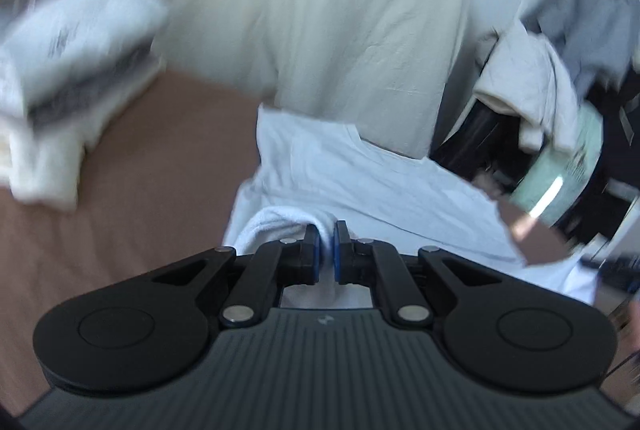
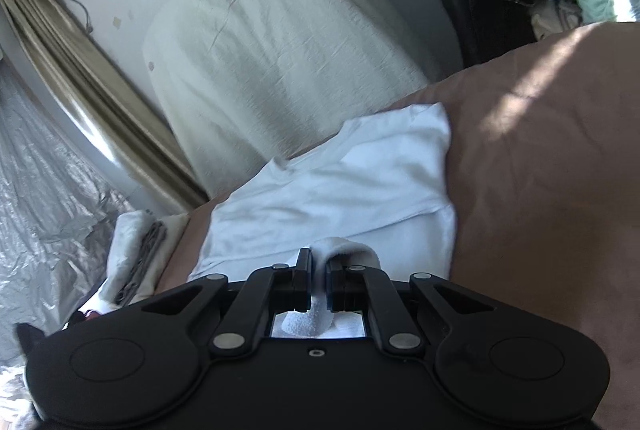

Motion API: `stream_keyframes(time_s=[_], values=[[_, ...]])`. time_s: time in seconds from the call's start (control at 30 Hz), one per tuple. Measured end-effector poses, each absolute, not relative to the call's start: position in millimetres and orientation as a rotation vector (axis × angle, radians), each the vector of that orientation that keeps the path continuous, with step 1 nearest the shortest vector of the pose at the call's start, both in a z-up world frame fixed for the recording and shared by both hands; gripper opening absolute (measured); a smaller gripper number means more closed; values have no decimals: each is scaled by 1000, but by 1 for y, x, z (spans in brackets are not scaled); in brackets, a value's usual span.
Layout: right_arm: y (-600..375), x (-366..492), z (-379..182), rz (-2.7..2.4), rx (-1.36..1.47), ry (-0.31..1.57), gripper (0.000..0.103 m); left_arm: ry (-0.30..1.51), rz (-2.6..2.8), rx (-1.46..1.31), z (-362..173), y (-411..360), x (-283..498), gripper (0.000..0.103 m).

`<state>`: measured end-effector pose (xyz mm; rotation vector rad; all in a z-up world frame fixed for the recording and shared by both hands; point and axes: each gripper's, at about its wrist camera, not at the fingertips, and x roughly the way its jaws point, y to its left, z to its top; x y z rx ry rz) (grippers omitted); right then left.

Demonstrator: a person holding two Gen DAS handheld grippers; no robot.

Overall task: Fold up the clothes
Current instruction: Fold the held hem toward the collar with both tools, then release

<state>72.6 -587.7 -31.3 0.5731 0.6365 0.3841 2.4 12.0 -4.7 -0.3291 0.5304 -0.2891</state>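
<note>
A white T-shirt (image 1: 360,182) lies spread on the brown bed cover (image 1: 160,190), collar toward the far side. My left gripper (image 1: 328,234) is shut on a bunched fold of the shirt's near edge. In the right wrist view the same white T-shirt (image 2: 340,190) lies on the brown bed cover (image 2: 540,170). My right gripper (image 2: 319,262) is shut on a rolled fold of the shirt's near edge, which passes between the jaws.
A stack of folded white and grey clothes (image 1: 68,70) sits on the bed's left, also in the right wrist view (image 2: 136,250). A cream sheet (image 1: 320,10) hangs behind the bed. Dark furniture with draped clothes (image 1: 540,102) stands at right. Curtains (image 2: 80,78) and silver foil (image 2: 40,190) are at left.
</note>
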Motion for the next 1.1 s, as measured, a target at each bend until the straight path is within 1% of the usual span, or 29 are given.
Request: stream_keyframes(time_s=[0.17,0.27,0.33,0.37,0.43,0.47,0.57,0.6,0.63,0.67,0.7,0.73,0.8,0.83,0.9,1.0,1.07,1.1], values=[[-596,120,-17,356,538,627,9,619,-307,-360,-2,7,54,6],[-594,164,-2,331,522,658,9,648,-308,-306,17,-6,102,6],[-589,197,-4,294,529,703,10,722,-274,-254,18,-19,139,6],[-587,212,-11,283,567,731,13,765,-246,-218,12,-24,154,7],[-586,233,-36,238,689,841,29,844,-194,-184,-11,-33,176,7],[-584,233,-47,204,737,861,29,875,-179,-178,-23,-35,181,7],[-578,217,-73,229,802,830,31,910,-177,-181,-45,-33,176,8],[-577,211,-77,245,805,834,32,877,-190,-195,-45,-29,167,11],[-576,206,-80,259,800,835,36,848,-200,-208,-46,-24,159,16],[-576,202,-80,266,780,829,37,832,-200,-220,-46,-19,152,20],[-576,199,-79,265,758,822,41,831,-201,-230,-47,-14,148,21],[-577,197,-77,257,739,814,48,835,-210,-240,-47,-10,147,21],[-579,199,-74,250,724,796,50,839,-228,-261,-47,-1,147,22],[-580,200,-74,248,730,785,52,834,-239,-277,-46,2,148,25],[-582,202,-74,257,748,770,57,827,-266,-308,-46,7,150,26],[-581,204,-76,274,739,766,58,841,-300,-295,-45,3,151,32],[-578,206,-78,275,716,766,58,844,-304,-263,-46,-2,152,42],[-576,209,-80,267,701,770,59,851,-301,-229,-47,-6,153,44]])
